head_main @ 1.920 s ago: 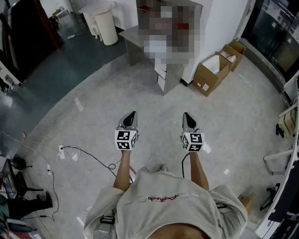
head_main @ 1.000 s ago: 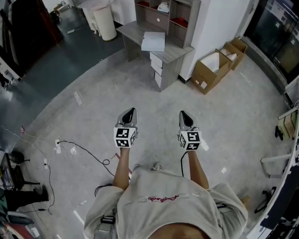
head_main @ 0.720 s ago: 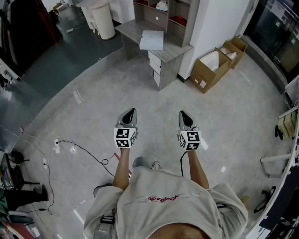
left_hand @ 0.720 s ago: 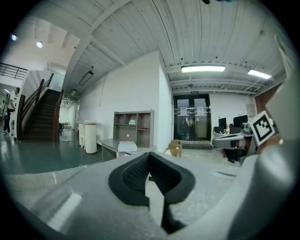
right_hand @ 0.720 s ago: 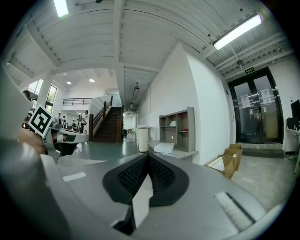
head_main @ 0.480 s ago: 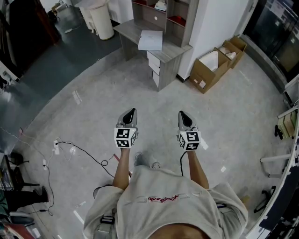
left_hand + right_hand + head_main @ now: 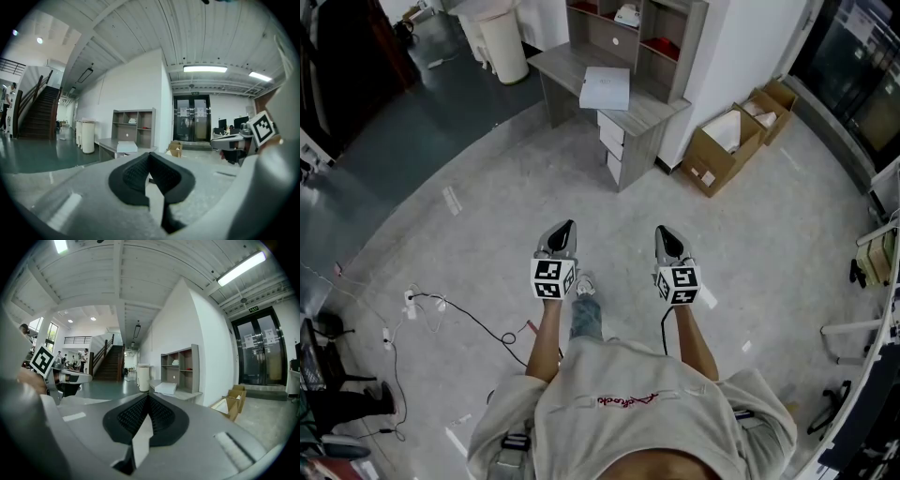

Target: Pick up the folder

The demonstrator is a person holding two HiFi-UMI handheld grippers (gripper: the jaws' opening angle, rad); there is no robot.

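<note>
head view: shows left claw [image 7: 565,231] and right claw [image 7: 666,236] side by side over the grey floor [image 7: 469,150], both pressed together, empty. puts the white folder [image 7: 606,88] flat on the grey surface [image 7: 555,62] ahead, well apart from both claws, with cardboard boxes [image 7: 727,141] to its right.
left gripper view: shows jaws pressed together, nothing between; folder [image 7: 127,146] beyond the tips.
right gripper view: shows jaws pressed together, nothing pinched; folder [image 7: 165,388] on the surface past the tips.

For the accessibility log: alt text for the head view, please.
A person holds a shut, empty left gripper and right gripper out over a grey floor. Ahead, a white folder lies on a grey desk.
</note>
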